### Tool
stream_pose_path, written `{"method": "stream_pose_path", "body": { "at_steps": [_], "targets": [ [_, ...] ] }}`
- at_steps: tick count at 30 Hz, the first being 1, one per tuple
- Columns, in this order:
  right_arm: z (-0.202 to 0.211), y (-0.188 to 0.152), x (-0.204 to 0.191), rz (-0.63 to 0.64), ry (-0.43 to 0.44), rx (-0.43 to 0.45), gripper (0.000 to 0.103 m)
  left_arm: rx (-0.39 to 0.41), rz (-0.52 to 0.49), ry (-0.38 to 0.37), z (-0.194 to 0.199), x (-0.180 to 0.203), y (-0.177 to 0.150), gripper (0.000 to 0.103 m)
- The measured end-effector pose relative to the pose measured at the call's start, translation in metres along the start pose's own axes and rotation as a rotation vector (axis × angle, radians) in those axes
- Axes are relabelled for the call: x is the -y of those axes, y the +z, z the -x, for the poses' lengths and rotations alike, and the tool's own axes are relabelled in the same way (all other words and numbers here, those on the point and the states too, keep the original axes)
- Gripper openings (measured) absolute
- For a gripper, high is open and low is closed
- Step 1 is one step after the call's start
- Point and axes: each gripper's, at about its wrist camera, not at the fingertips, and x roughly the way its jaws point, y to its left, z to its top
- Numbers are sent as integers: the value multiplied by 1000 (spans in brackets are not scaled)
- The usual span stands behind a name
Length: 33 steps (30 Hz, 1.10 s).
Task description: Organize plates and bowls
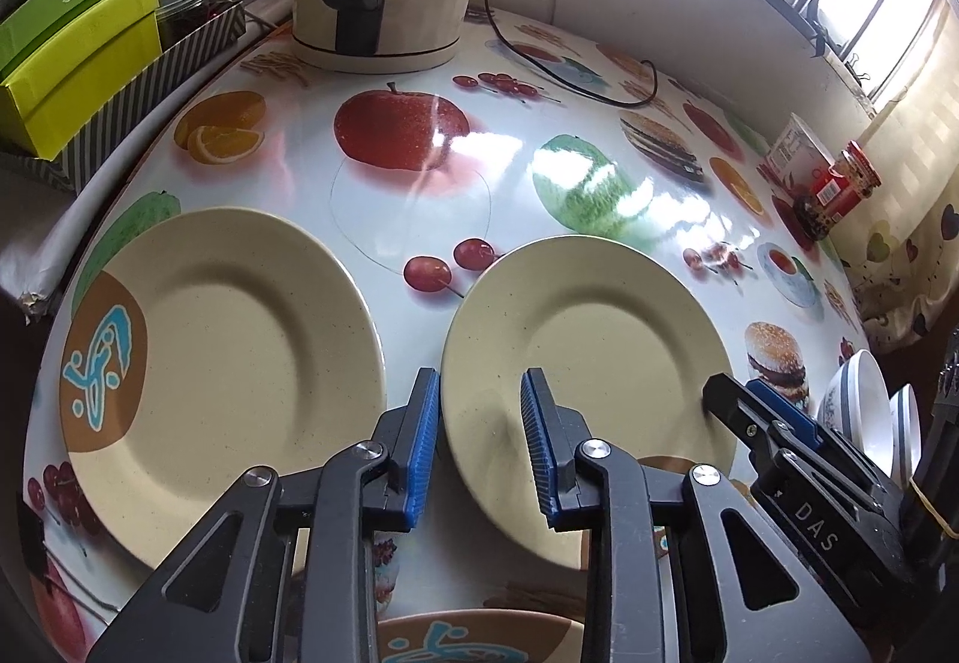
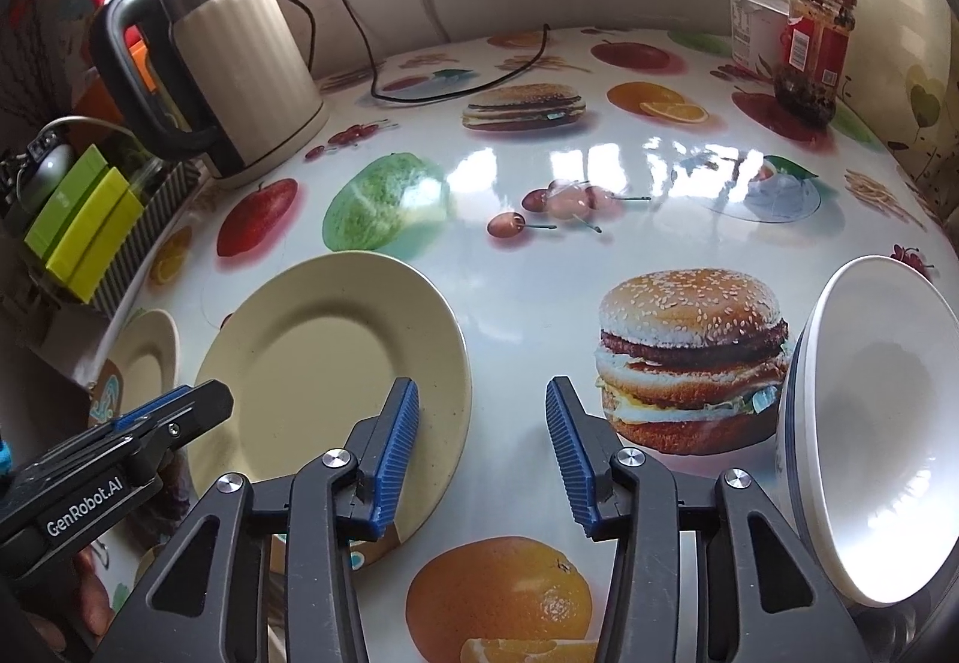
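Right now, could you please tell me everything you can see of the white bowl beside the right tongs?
The white bowl is glossy, ceramic-looking, with a dark blue-grey band outside under its rim. It stands steeply tilted, its empty inside facing the camera, at the near right of the fruit-print tablecloth, beside the printed burger. The open right tongs are clear of it. Its support is hidden.

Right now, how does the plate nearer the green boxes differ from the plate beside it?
The left plate shows a brown patch with a blue motif on its rim; the right plate looks plain. The left gripper straddles the right plate's edge with open jaws; the left plate is untouched. Both are cream and lie flat.
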Motion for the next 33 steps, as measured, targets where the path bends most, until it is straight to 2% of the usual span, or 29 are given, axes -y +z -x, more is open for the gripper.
{"method": "stream_pose_path", "body": {
  "at_steps": [6, 14, 24, 33],
  "targets": [
    [0, 1, -2, -5, 8, 6, 34, 0, 3, 16, -2, -1, 0, 21],
    [-1, 1, -8, 12, 33, 9, 18, 8, 9, 12, -2, -3, 0, 20],
    [4, 2, 3, -36, 43, 42, 18, 10, 8, 23, -3, -1, -1, 20],
    [-5, 4, 3, -58, 111, 5, 19, 9, 9, 22, -4, -1, -1, 20]
  ]
}}
